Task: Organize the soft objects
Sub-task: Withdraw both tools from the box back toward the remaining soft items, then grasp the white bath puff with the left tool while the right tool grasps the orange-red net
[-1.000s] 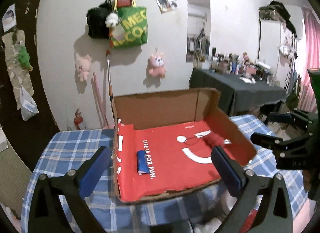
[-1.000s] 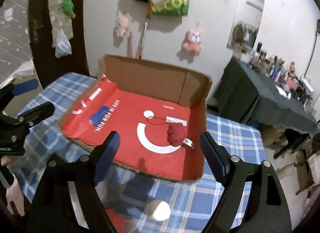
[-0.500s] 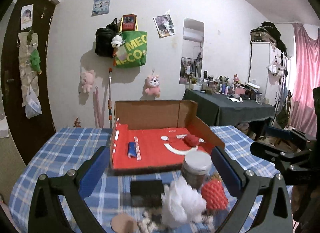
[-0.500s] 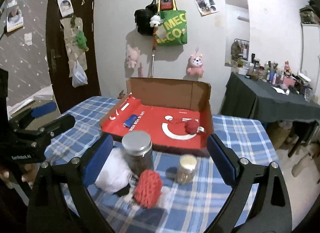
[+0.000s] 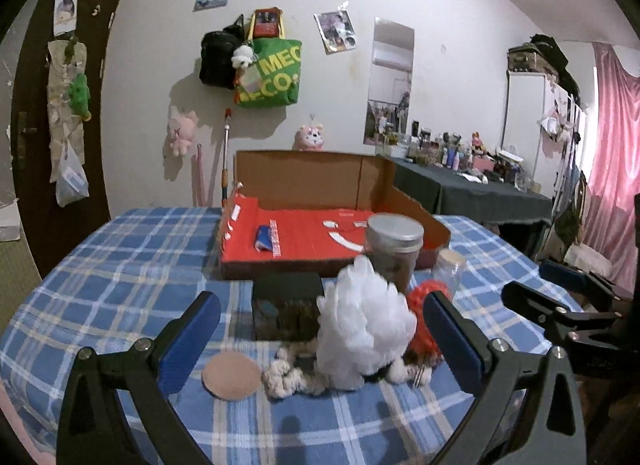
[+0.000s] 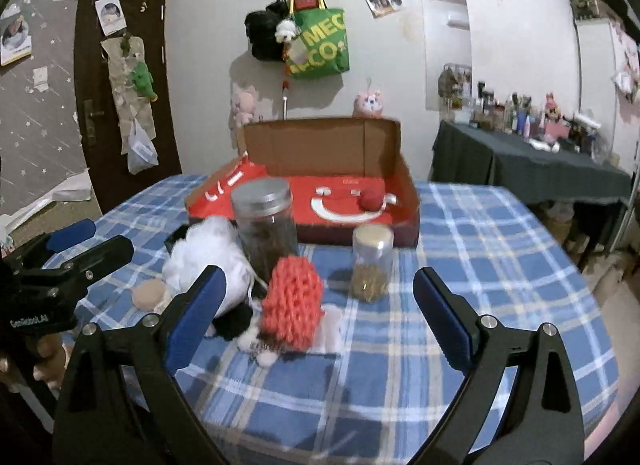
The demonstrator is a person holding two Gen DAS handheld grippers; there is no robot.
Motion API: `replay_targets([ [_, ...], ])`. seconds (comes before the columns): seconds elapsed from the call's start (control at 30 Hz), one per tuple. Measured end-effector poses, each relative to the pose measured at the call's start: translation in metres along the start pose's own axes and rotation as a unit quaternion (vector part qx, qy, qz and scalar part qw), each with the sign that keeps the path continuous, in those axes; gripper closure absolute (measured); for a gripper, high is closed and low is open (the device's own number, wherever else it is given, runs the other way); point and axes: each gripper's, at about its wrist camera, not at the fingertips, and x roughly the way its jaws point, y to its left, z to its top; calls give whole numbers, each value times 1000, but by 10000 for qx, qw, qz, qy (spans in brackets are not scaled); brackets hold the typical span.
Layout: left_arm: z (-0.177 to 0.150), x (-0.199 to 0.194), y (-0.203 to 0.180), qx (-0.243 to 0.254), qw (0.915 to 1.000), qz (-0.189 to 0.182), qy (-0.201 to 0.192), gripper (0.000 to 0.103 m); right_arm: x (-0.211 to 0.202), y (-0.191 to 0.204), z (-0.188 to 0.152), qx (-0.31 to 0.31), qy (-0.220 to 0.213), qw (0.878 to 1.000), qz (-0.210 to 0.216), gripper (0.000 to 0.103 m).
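A white fluffy puff point(image 5: 362, 329) point(image 6: 208, 253) and a red knitted piece point(image 6: 292, 301) point(image 5: 420, 313) lie in a small heap on the checked tablecloth point(image 5: 120, 285), with a grey-white rope toy point(image 5: 292, 379) and a tan round pad point(image 5: 231, 375) beside them. Behind stands an open cardboard box with a red liner point(image 5: 304, 237) point(image 6: 340, 201), holding a small blue item point(image 5: 264, 237) and a dark red ball point(image 6: 372, 199). My left gripper point(image 5: 320, 329) is open and empty, just before the heap. My right gripper point(image 6: 320, 297) is open and empty, around the red piece's near side.
A large glass jar with a metal lid point(image 6: 264, 225) point(image 5: 394, 245), a small jar with a tan lid point(image 6: 372, 261) and a dark box point(image 5: 288, 305) stand among the heap. A dark-clothed side table point(image 6: 540, 173) with bottles stands at the right.
Both grippers have drawn back and lowered from above the red box. The heap of soft things and jars has come into view close in front. Both stay open.
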Motion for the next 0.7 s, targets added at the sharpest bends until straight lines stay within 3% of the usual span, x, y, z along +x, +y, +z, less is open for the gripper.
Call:
replay_targets([
  [0.37,-38,20,14,-28,9989,47,465,0,24,-4,-31,115,460,9989,15,7],
  [0.7,-43,26,21,-61,9984,5,571,0,36,-6,-34,184,637,9978,92,7],
])
